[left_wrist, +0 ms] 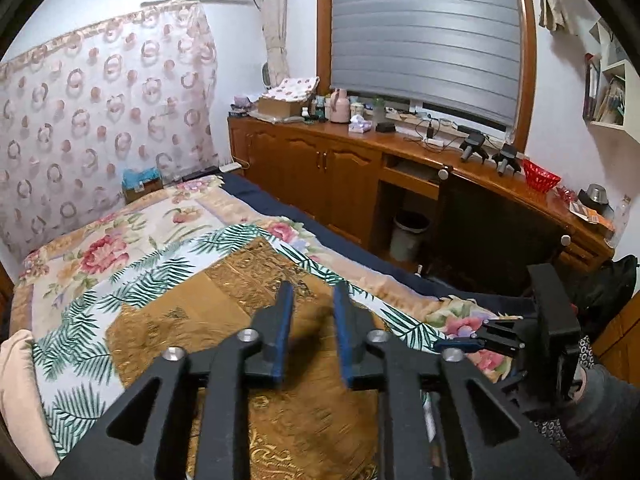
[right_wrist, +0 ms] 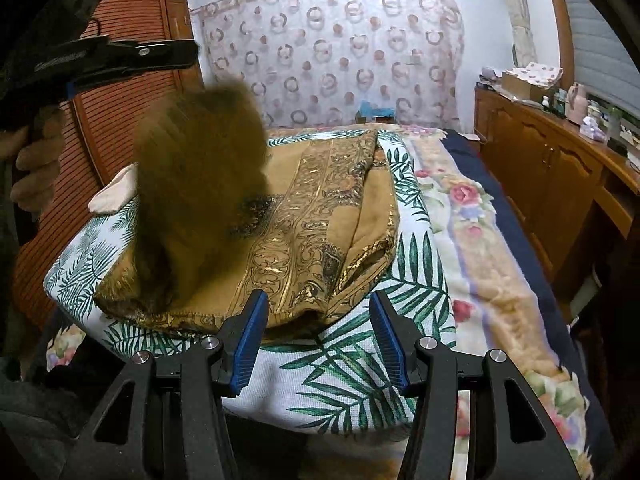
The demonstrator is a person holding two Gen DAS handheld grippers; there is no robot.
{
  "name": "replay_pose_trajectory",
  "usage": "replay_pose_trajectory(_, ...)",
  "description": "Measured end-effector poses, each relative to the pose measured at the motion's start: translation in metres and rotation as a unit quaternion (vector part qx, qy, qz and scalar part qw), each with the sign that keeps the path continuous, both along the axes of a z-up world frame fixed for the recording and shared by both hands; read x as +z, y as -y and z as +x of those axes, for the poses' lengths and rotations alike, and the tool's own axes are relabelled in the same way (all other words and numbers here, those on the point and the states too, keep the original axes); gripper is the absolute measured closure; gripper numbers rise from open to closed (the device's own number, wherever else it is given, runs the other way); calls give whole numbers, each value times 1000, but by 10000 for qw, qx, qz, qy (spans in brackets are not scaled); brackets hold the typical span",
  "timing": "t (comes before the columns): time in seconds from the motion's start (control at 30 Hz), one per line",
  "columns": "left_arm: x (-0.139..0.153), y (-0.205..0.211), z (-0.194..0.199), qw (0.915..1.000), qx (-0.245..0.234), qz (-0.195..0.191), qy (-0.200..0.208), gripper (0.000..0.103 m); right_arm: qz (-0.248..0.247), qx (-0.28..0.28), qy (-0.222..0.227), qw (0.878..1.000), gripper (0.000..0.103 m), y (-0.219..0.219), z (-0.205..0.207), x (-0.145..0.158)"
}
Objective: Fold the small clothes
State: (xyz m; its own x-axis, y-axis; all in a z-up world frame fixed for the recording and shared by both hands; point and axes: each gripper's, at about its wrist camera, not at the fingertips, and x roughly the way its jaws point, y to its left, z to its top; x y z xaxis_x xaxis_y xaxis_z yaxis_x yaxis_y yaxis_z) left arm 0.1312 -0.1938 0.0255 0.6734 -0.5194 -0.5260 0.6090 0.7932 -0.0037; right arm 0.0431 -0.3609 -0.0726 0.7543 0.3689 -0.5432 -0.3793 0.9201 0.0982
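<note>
Right gripper [right_wrist: 314, 334]: held wide, empty, poised at the near hem of the golden garment [right_wrist: 320, 216] | left gripper [left_wrist: 313, 312]: narrowly parted, nothing seen between — raised above the garment | garment: spread on palm-print cloth [right_wrist: 352, 384] — flat surface for folding; one blurred part is airborne.

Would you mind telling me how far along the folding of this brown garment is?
Partly done: the brown gold-patterned garment lies on the palm-leaf cloth with its right side already doubled over. In hand: a blurred flap is in the air below the left gripper, though the left wrist view shows its jaws apart. The right gripper waits open at the near hem. Left: the final folds.
</note>
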Motion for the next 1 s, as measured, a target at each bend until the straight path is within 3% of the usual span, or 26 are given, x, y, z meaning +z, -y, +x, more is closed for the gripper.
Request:
replay_pose_trajectory(0.07, 3, -8, -6, 9999, 45, -23, 122, 60, -11, -9, 15, 10000, 48, -2, 0, 2)
replay_pose_trajectory(0.13, 2, -19, -12, 9998, 97, -65, 137, 59, -24, -17, 42, 10000, 48, -2, 2, 4)
replay_pose_trajectory(0.2, -3, -31, -15, 9997, 198, -103, 125, 41, -26, -14, 77, 10000, 48, -2, 1, 6)
replay_pose_trajectory(0.3, -17, -52, -20, 9992, 361, -127, 69, 26, -52, -3, 115, 9999, 48, -3, 1, 9)
replay_pose_trajectory(0.6, -68, -116, -32, 9927, 1134, -172, -370, 26, -113, 156, 133, 9997, 48, -22, 16, 14)
replay_pose_trajectory(0.9, -88, -157, -41, 9847, 1655, -281, -476, 26, -508, 692, 322, 9958, 48, -82, 51, 29)
replay_pose_trajectory(1.0, -91, -164, -42, 9834, 1718, -327, -479, 26, -628, 991, 308, 9926, 43, -110, 67, 31)
